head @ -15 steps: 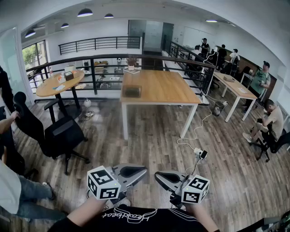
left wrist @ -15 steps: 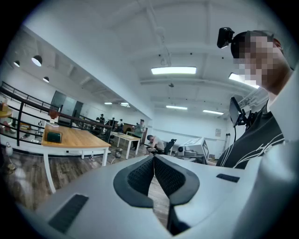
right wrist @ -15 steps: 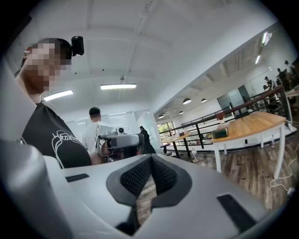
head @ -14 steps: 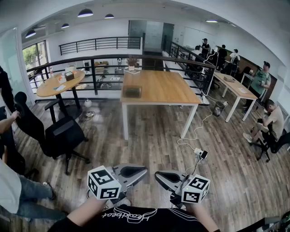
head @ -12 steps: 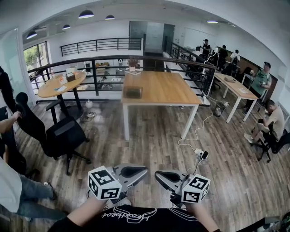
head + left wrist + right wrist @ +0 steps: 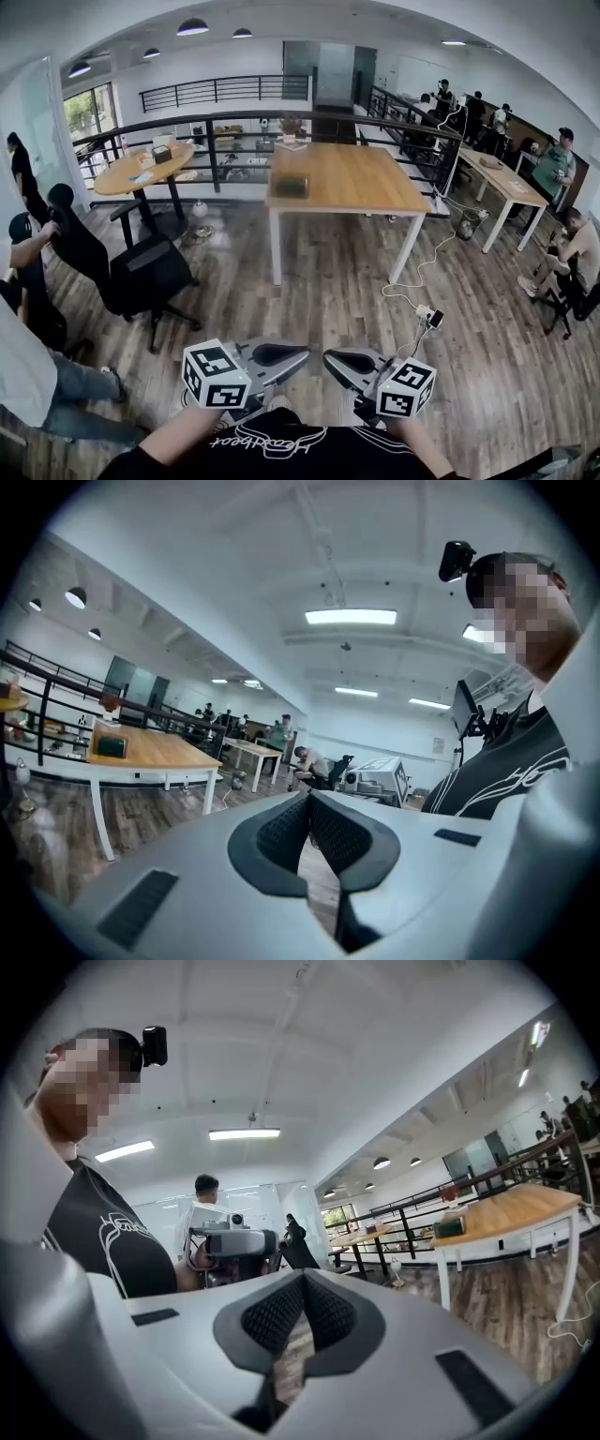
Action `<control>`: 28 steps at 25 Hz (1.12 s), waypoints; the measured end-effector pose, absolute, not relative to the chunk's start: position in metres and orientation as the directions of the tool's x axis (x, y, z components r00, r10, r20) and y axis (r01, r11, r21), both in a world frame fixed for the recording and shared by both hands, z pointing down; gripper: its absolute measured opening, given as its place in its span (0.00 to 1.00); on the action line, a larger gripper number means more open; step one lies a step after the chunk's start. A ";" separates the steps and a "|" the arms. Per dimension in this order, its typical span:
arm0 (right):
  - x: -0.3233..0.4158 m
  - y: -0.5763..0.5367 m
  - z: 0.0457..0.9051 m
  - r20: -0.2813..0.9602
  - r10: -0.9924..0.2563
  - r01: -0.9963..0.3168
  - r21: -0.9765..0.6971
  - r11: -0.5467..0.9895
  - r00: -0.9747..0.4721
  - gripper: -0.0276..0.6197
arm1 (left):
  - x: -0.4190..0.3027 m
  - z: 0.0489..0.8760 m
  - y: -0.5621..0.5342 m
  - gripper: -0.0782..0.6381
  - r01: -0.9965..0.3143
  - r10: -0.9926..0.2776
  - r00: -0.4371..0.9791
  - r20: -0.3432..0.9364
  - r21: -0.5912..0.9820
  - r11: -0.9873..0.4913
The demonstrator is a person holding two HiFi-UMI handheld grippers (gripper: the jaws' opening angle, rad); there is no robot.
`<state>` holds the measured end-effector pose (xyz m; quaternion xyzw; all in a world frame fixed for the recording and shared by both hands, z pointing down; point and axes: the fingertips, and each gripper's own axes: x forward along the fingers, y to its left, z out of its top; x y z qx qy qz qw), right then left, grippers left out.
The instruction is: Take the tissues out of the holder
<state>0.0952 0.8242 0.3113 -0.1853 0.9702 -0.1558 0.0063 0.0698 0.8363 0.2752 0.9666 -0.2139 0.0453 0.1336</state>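
The tissue holder (image 6: pixel 292 186) is a dark box on the long wooden table (image 6: pixel 356 187), far across the floor from me. It also shows small in the left gripper view as the holder (image 6: pixel 111 746) and in the right gripper view as the holder (image 6: pixel 448 1227). My left gripper (image 6: pixel 302 353) and right gripper (image 6: pixel 328 357) are held close to my chest, tips pointing at each other, a small gap between them. Both are shut with nothing between the pads: the left gripper (image 6: pixel 308 797) and the right gripper (image 6: pixel 302 1277) each show pads pressed together.
A black office chair (image 6: pixel 145 272) stands left of the way to the table, with a round table (image 6: pixel 141 173) and a railing (image 6: pixel 234 122) behind. A power strip with cable (image 6: pixel 431 314) lies on the floor at right. A person (image 6: pixel 28 375) stands close at my left; others sit at right.
The head view has swung slightly, so the table and room sit a little further right and lower in the picture. Both grippers stay shut in the same place by my chest.
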 end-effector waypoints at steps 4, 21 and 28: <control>0.099 0.817 0.322 0.044 -0.357 -0.352 -0.317 0.881 -0.933 0.07 | 0.067 0.287 0.827 0.13 -0.441 -0.419 0.898 0.138 0.262 -0.859; 0.119 0.683 0.346 -0.078 -0.433 -0.361 -0.435 0.825 -0.898 0.07 | 0.065 0.291 0.666 0.13 -0.326 -0.365 0.930 -0.052 0.345 -0.880; 0.095 0.542 0.347 -0.048 -0.447 -0.385 -0.434 0.814 -0.893 0.07 | 0.039 0.302 0.527 0.13 -0.345 -0.368 0.930 -0.003 0.342 -0.874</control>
